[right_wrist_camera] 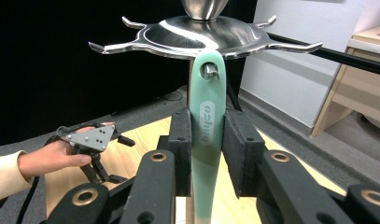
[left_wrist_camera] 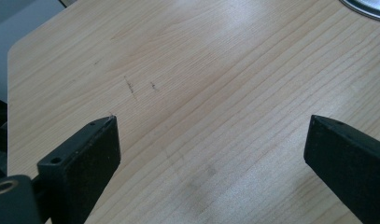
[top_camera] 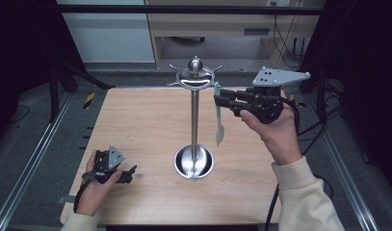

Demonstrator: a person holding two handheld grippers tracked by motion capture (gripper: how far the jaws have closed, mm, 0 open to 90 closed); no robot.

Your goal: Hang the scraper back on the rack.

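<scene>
Right gripper (right_wrist_camera: 207, 154): matte black blocky pads clamped flat on both sides of the mint-green utensil (right_wrist_camera: 207, 135), a smooth plastic handle with an oval embossed logo, hanging upright. The hole at the handle's top sits over a hook of the rack (right_wrist_camera: 204, 37), a polished steel disc with upturned prongs round its rim and a rounded knob on top. In the high view the utensil (top_camera: 218, 118) hangs just right of the rack's (top_camera: 195, 120) thin chrome pole, its pale pointed blade end down, clear of the desk (top_camera: 140, 120); the pole stands in a round mirror-finish dish base near the desk's middle. The right gripper (top_camera: 221, 100) comes in level from the right, grey three-cornered plate on top, held by a hand in a cream sleeve. Left gripper (top_camera: 131, 172) rests low near the front-left of the desk, well apart from the rack; in its own view the left gripper (left_wrist_camera: 211, 154) has its jaws standing wide apart with nothing between them, bare light wood-grain laminate below with a few faint scuffs, and the edge of the steel base at the top right corner.
</scene>
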